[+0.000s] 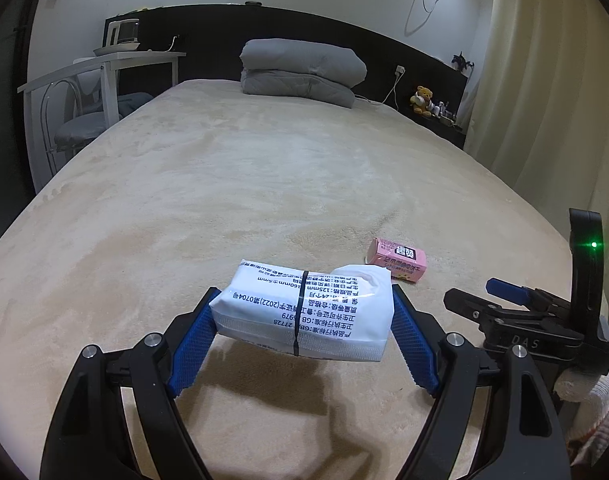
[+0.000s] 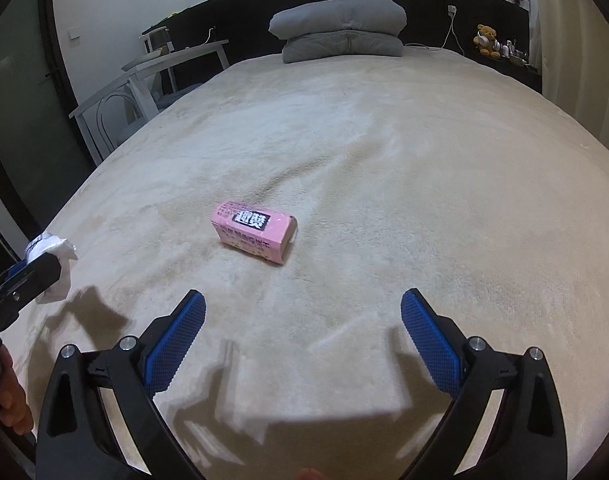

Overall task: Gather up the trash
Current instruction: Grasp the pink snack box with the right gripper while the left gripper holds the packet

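My left gripper is shut on a white tissue pack with blue print and holds it just above the beige bed cover. A pink carton lies on its side on the cover just beyond the pack, to the right. In the right wrist view the pink carton lies ahead of my right gripper, which is open and empty above the cover. The tissue pack shows at the left edge, in the left gripper. My right gripper also shows at the right in the left wrist view.
A folded grey duvet lies at the head of the bed against a black headboard. A white desk and chair stand left of the bed. A teddy bear sits on a ledge at the right, near curtains.
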{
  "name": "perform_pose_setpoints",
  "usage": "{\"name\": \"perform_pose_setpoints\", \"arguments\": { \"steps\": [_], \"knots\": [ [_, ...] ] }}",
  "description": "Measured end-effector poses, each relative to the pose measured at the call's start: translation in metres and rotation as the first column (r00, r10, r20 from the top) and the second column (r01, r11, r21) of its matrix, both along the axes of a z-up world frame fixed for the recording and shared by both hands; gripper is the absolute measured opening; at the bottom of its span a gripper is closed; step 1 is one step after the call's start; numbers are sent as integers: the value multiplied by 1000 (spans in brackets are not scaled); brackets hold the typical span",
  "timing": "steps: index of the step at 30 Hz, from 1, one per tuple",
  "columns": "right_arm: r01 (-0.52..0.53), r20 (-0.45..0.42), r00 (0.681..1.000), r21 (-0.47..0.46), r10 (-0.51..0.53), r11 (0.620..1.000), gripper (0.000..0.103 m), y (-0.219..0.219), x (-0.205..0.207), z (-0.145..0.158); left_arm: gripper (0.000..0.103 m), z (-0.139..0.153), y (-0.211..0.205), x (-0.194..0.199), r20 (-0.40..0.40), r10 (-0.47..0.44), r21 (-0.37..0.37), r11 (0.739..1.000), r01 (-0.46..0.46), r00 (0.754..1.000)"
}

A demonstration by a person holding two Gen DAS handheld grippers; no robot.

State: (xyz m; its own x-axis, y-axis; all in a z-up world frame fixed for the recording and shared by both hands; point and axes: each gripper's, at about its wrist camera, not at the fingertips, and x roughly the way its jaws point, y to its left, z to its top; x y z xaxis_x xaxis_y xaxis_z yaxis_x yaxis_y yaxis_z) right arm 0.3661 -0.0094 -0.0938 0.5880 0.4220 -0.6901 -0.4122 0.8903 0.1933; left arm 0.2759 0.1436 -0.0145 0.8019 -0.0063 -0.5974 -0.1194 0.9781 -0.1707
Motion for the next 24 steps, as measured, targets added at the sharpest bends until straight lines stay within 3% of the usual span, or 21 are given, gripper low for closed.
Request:
{"name": "perform_pose_setpoints", "arguments": {
  "steps": [4,11,24],
  "knots": [
    [4,-49,999,19,-3,1000,97,17,17,-8,80,-1,12,-6,4,16,-10,1000,-16,1000],
    [15,-54,998,-3,-16,1000,97,45,38,-13,80,0,23,-12,11,32,-31,999,-32,999],
    [41,-99,994,47,-37,998,96,60,64,-19,80,-3,20,-8,7,21,-32,999,-21,1000]
  ]
}}
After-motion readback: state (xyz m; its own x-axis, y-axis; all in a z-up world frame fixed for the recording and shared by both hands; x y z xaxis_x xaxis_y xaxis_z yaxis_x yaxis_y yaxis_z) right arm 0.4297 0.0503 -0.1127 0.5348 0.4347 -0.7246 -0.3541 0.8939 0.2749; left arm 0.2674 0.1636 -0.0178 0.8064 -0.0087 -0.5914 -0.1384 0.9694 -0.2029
